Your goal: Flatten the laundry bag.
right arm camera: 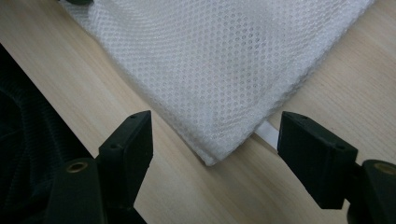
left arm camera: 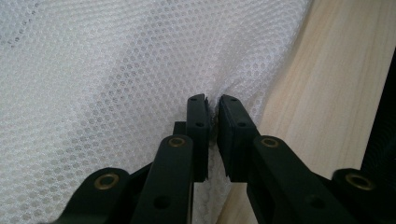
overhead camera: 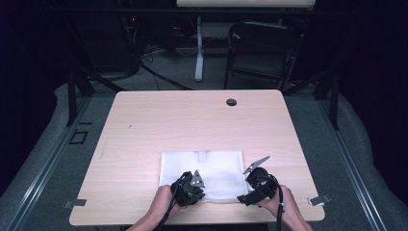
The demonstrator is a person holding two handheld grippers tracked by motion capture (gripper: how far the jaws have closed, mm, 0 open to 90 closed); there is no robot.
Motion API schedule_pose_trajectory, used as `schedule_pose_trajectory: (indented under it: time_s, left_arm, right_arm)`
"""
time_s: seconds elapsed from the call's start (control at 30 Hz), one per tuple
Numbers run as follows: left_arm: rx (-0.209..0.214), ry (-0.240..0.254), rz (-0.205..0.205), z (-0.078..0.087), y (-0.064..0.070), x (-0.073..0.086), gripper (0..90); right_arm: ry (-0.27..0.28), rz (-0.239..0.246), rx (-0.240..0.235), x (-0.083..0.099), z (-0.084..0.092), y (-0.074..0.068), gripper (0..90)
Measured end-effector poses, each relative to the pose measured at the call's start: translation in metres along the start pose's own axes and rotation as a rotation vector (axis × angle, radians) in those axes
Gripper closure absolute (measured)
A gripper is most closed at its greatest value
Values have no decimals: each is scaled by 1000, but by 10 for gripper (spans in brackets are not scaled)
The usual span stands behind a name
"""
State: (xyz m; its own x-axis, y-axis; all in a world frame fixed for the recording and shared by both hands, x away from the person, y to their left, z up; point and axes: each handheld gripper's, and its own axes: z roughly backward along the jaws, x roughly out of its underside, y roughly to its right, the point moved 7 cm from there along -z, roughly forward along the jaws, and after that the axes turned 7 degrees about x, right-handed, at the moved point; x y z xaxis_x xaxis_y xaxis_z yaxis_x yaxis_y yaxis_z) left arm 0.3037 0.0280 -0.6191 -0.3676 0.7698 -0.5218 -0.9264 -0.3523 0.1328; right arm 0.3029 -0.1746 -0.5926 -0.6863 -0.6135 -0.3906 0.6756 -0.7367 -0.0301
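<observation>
A white mesh cloth point(overhead camera: 202, 174) lay flat on the near half of the bench point(overhead camera: 192, 120), its near edge close to the bench's front edge. The left tongs point(overhead camera: 187, 188) sat at the cloth's near left corner; in the left gripper view the left tongs point(left arm camera: 212, 100) were clenched on a pinched fold of the mesh point(left arm camera: 116, 84), which puckered where the pads met, close to the cloth's edge and the bare wood point(left arm camera: 317, 93). How much fabric lay between the pads could not be made out, as the jaws covered it. The right tongs point(overhead camera: 254, 185) sat at the cloth's near right corner. In the right gripper view the right tongs point(right arm camera: 215, 135) stood released, the jaws well apart on either side of the corner of the cloth point(right arm camera: 219, 70), neither pad touching it; the corner point lay between them on the bench point(right arm camera: 93, 88). A small white tab point(right arm camera: 268, 131) projected from under the corner beside the right-hand jaw; its full shape was hidden. A pale rectangular patch point(overhead camera: 202, 156) sat at the cloth's far edge, too small to identify. Both hands point(overhead camera: 161, 199) were cut off at the bottom of the high view. Beyond the bench, a folding chair point(overhead camera: 262, 50) stood in a dim background where detail was hard to make out.
</observation>
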Motion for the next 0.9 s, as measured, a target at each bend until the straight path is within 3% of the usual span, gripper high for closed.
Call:
schedule_pose_trajectory:
  time_s: [0.1,0.23,0.37,0.47,0.6,0.7,0.9]
  left_arm:
    - [0,21,19,1,0,-1,867]
    - [15,32,35,3,-2,0,879]
    - [17,52,46,6,-3,-2,880]
    - [15,84,70,8,-4,-4,879]
    - [18,97,76,13,-6,-5,879]
    - [20,113,80,16,-7,-7,880]
    - [20,127,85,19,-8,-8,880]
  right_arm:
    - [15,-1,5,-1,0,-2,352]
    - [36,-2,-1,-3,2,-7,583]
    - [70,58,-7,-8,6,-18,800]
    - [107,113,-14,-12,6,-31,895]
    - [98,166,-12,-16,-1,-49,900]
    - [95,184,-18,-17,-6,-55,900]
    - [76,238,37,-23,-21,-58,900]
